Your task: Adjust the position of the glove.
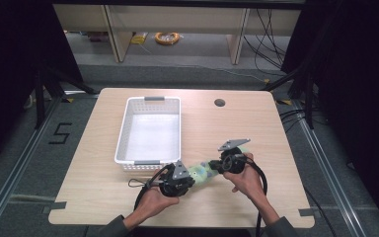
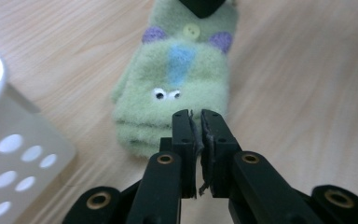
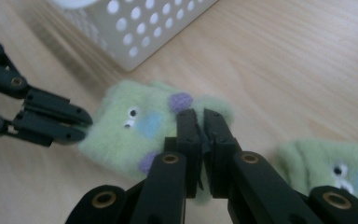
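Note:
A fuzzy green mitten (image 1: 202,173) with googly eyes, a blue nose and purple ears lies on the wooden table (image 1: 256,123) between my two grippers. My left gripper (image 1: 191,178) is shut on its near edge (image 2: 177,84), jaws almost together (image 2: 196,115). My right gripper (image 1: 216,167) is shut on the opposite end, beside a purple ear (image 3: 196,114). In the right gripper view the left gripper (image 3: 85,127) pinches the mitten (image 3: 130,135) from the left. A second matching mitten (image 3: 335,172) lies just to the right of my right gripper's jaws.
A white perforated basket (image 1: 123,128) stands empty just behind the left gripper, close to the mitten (image 2: 18,154) (image 3: 135,28). A round cable hole (image 1: 219,102) sits at the table's back right. The front edge is near the person's hands.

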`<state>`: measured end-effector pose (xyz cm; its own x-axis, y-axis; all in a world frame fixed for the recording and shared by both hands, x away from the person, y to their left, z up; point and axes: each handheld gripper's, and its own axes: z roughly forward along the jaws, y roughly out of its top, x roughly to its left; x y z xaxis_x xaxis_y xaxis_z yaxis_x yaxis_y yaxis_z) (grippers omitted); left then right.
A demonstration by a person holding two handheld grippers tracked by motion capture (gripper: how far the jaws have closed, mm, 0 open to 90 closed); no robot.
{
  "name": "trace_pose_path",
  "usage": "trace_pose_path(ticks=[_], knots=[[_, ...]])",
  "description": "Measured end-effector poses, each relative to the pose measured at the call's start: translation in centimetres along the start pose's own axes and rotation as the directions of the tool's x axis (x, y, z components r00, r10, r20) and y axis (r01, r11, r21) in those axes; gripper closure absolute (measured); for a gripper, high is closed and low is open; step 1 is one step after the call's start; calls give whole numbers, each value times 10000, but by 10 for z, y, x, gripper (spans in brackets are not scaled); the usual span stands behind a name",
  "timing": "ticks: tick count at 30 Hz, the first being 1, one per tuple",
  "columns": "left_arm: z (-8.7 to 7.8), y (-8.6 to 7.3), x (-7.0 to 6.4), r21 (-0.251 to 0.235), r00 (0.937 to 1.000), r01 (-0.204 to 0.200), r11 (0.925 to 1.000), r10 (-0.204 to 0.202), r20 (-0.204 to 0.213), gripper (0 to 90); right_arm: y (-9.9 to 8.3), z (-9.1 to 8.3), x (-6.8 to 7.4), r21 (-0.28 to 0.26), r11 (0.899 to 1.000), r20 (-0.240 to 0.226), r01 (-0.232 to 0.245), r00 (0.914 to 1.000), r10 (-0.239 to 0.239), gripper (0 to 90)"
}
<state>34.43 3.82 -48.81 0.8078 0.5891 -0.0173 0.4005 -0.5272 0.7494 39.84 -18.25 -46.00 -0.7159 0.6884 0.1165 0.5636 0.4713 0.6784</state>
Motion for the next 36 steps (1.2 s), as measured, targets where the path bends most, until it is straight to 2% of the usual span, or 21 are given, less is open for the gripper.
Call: trace_pose_path(ticks=[1, 2, 8, 9, 11, 12, 13, 14, 15, 16, 19, 20, 22, 24, 27, 28, 29, 30, 31, 33, 36], knots=[[-1, 0, -2, 63, 9998, -197, 9998, 197, 21, 841, -4, -5, 3, 80, 9998, -74, -191, 9998, 192, 869], [-2, 0, -6, 37, 9998, -108, 9999, 107, 141, 841, -9, -7, 5, 54, 9999, -70, -119, 9999, 119, 869], [-5, -2, -25, -46, 9972, -524, 9986, 525, 534, 841, -31, -27, 15, -34, 9996, -252, -283, 9993, 282, 869], [-6, -2, -28, 138, 9957, -799, 9967, 791, 490, 841, -35, -29, 17, -166, 9990, -280, -425, 9987, 420, 870], [-5, -4, -32, 14, 9957, -641, 9979, 638, 664, 840, -44, -33, 20, -158, 9993, -256, -331, 9991, 327, 870], [-4, -5, -33, 98, 9946, -816, 9966, 808, 644, 839, -48, -35, 22, -103, 9988, -226, -471, 9986, 469, 870], [-2, -7, -34, 154, 9952, -696, 9975, 684, 694, 839, -53, -37, 24, 38, 9990, -196, -455, 9988, 455, 870], [-1, -8, -34, 236, 9942, -863, 9960, 846, 659, 839, -57, -37, 24, 78, 9989, -185, -452, 9988, 454, 869], [0, -8, -33, 261, 9926, -956, 9951, 934, 777, 839, -63, -36, 25, -80, 9986, -177, -526, 9985, 524, 869], [1, -10, -35, 257, 9949, -688, 9973, 667, 760, 839, -66, -37, 26, 147, 9982, -169, -578, 9982, 581, 869], [2, -12, -35, 382, 9936, -867, 9955, 836, 758, 836, -75, -35, 25, 399, 9968, -164, -687, 9975, 694, 868], [2, -13, -36, 452, 9945, -706, 9965, 667, 809, 835, -78, -34, 25, 497, 9966, -138, -664, 9976, 672, 868], [4, -14, -36, 580, 9917, -925, 9940, 868, 945, 827, -81, -32, 25, 566, 9959, -174, -706, 9973, 717, 867], [6, -15, -38, 495, 9946, -479, 9976, 431, 948, 818, -81, -32, 25, 554, 9959, -166, -709, 9973, 719, 866], [4, -14, -35, 464, 9922, -633, 9969, 579, 1102, 791, -81, -32, 24, 616, 9958, -151, -671, 9976, 682, 862], [4, -15, -36, 433, 9943, -271, 9987, 224, 1047, 743, -81, -32, 24, 595, 9958, -135, -701, 9974, 710, 859], [3, -14, -34, 399, 9927, -367, 9985, 318, 1167, 711, -81, -31, 24, 469, 9960, -155, -759, 9969, 767, 854], [3, -14, -34, 432, 9927, -57, 9990, 5, 1209, 691, -81, -31, 23, 427, 9959, -216, -794, 9965, 804, 845], [1, -13, -32, 512, 9913, -153, 9986, 84, 1316, 653, -81, -33, 23, 595, 9949, -188, -809, 9964, 821, 833], [0, -12, -31, 368, 9906, 373, 9986, -418, 1305, 550, -81, -33, 22, 318, 9957, -232, -870, 9959, 878, 788], [-1, -12, -29, 308, 9891, 665, 9973, -699, 1299, 489, -78, -37, 22, 243, 9981, -232, -562, 9981, 567, 698]])
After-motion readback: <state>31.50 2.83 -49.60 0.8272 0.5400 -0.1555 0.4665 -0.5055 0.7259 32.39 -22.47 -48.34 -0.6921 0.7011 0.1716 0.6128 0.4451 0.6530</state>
